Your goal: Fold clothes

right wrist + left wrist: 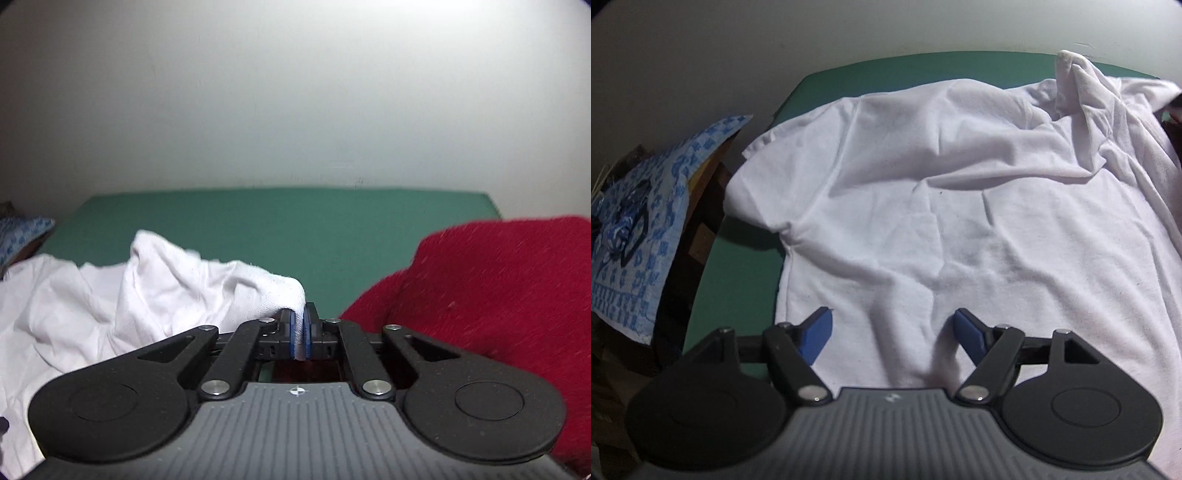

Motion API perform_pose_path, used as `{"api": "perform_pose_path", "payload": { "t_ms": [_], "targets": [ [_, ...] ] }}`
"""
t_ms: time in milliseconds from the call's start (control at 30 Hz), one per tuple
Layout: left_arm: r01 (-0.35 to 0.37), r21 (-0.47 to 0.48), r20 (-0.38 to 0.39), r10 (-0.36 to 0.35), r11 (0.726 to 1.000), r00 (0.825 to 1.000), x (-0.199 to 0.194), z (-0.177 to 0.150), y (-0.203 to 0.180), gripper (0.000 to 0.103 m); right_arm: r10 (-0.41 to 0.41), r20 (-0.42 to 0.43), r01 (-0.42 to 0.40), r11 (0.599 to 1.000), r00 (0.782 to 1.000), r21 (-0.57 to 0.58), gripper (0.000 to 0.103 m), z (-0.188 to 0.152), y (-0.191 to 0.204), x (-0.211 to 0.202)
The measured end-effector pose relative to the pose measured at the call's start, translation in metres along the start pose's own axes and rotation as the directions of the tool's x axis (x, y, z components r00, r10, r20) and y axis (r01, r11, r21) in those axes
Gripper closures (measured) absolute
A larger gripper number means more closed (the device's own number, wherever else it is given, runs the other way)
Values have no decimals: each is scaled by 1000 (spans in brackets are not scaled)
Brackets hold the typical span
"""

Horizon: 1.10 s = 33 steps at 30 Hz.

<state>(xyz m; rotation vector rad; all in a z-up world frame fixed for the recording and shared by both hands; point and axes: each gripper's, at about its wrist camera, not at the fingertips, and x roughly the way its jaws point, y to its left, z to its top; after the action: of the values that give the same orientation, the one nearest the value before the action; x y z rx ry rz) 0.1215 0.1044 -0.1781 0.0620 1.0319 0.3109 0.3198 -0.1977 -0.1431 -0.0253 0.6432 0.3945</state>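
Observation:
A white T-shirt (960, 192) lies spread over the green table (738, 266), wrinkled, with one sleeve at the left and a bunched peak of cloth at the far right. My left gripper (892, 325) hovers over its near hem, jaws wide apart, cloth below them but not pinched. In the right wrist view the same white T-shirt (166, 291) rises to a point, and my right gripper (302, 332) is shut on that edge, a strip of white fabric pressed between the blue pads.
A red garment (498, 295) is heaped on the right of the green table (295, 229). Left of the table lies a blue-and-white patterned cloth (639, 221) over dark furniture. A pale wall stands behind the table's far edge.

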Motion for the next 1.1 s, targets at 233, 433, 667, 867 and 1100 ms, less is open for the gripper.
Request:
{"api": "perform_pose_path", "payload": {
  "t_ms": [233,433,667,867,1100],
  "targets": [
    [-5,28,39,4,1000,999,4,6,1,24,-247,81,247,969,966,16,98,5,-27,-46],
    [6,47,96,-10,999,995,8,21,18,24,-323,-37,325,940,946,104,97,-14,-49,-39],
    [-28,27,186,23,999,982,28,81,55,21,-447,131,415,884,885,215,60,3,1,-84],
    [-76,12,146,73,997,987,79,113,65,24,-219,129,209,974,967,83,60,9,66,-73],
    [-169,5,182,165,986,969,117,129,74,18,108,-179,-108,994,978,11,70,1,122,34]
  ]
}}
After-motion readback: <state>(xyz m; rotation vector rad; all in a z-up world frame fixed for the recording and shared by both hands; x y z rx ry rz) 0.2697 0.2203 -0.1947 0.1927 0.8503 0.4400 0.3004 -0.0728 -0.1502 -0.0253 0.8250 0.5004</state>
